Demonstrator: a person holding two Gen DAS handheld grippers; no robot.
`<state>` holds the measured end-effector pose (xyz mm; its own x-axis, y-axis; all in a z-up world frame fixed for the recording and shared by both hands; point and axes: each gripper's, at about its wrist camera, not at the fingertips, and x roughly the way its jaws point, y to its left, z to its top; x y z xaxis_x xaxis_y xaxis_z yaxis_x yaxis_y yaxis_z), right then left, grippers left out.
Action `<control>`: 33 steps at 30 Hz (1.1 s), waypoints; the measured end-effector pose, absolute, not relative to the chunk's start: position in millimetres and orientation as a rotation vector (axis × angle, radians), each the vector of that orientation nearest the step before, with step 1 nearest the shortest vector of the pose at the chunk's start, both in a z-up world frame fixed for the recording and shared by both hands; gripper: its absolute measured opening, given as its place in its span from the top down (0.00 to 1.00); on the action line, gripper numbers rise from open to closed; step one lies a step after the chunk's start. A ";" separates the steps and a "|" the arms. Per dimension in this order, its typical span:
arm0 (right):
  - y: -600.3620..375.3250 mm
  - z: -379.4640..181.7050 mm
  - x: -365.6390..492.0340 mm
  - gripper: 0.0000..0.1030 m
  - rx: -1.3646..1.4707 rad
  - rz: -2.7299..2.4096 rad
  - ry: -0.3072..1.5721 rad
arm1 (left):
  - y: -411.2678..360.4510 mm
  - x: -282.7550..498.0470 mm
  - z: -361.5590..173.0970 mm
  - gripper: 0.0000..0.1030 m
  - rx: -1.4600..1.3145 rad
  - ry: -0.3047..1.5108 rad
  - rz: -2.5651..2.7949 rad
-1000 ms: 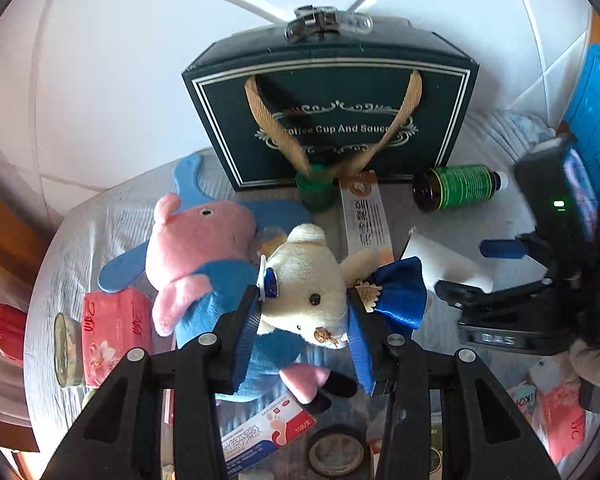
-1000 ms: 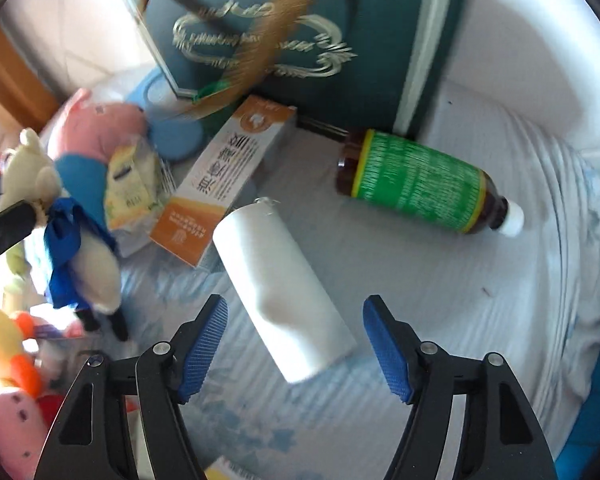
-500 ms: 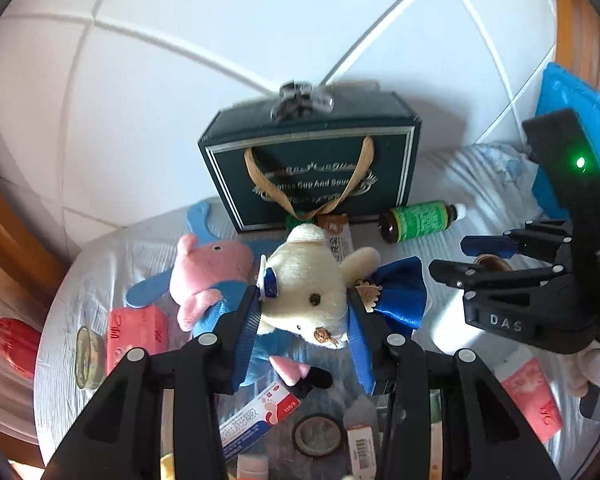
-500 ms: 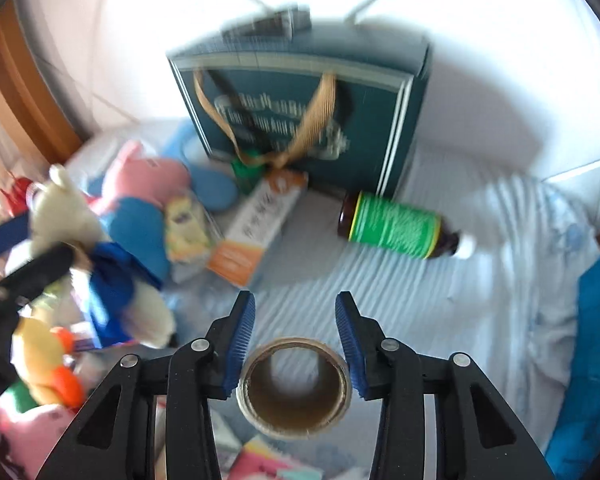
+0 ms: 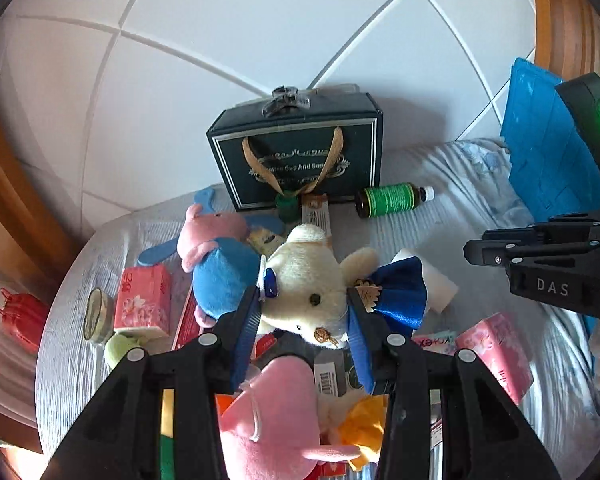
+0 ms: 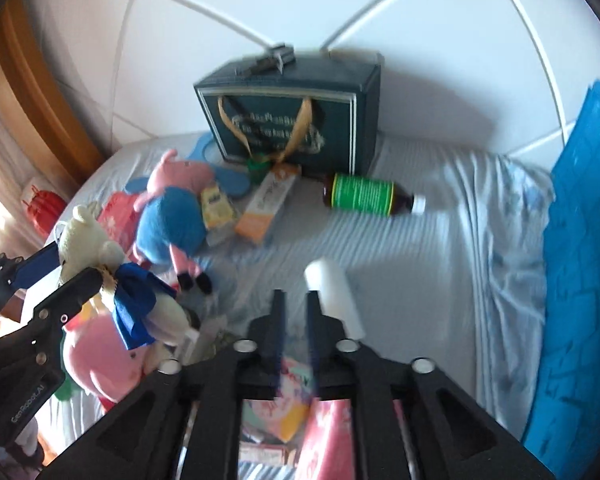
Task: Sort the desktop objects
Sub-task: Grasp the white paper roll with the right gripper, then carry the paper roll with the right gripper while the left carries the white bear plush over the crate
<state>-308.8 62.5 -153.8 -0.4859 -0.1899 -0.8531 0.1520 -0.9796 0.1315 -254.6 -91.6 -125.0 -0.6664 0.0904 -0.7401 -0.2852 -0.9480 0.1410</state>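
While clamping bear [image 5: 308, 296], left tool [image 5: 303, 312].

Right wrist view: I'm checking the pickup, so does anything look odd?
Yes. The right gripper has just closed its jaws with nothing between them. The white roll lies on the cloth just beside it, not held.

Left gripper [image 5: 304, 312]: jaws clamped on a held toy, angled downward.
Right gripper [image 6: 294, 312]: jaws nearly together (just closed), nothing between them.

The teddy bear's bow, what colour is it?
The bow on the cream teddy bear is shiny royal blue, clearest in the left wrist view.
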 end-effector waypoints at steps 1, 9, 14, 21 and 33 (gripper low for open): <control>63.5 -162.0 -307.6 0.54 1.494 -2.541 -0.052 | -90.6 -255.6 -133.9 0.60 -1.187 0.370 2.671; 78.7 -230.9 -334.7 0.50 1.669 -2.535 0.011 | -78.7 -292.6 -186.5 0.60 -1.303 0.353 2.676; 98.5 -265.1 -366.1 0.50 1.747 -2.573 0.098 | -56.8 -324.9 -211.2 0.60 -1.331 0.359 2.681; 118.8 -297.4 -395.7 0.51 1.812 -2.583 0.180 | -32.8 -354.9 -241.8 0.60 -1.366 0.350 2.639; 112.1 -261.7 -368.5 0.56 1.656 -2.609 -0.057 | -32.6 -325.0 -201.9 0.60 -1.210 0.320 2.693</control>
<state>-368.5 112.1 -261.7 -0.4251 -0.0627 -0.9030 0.0234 -0.9980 0.0583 -325.0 -32.6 -201.9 -0.6557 0.0677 -0.7520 -0.2421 -0.9622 0.1245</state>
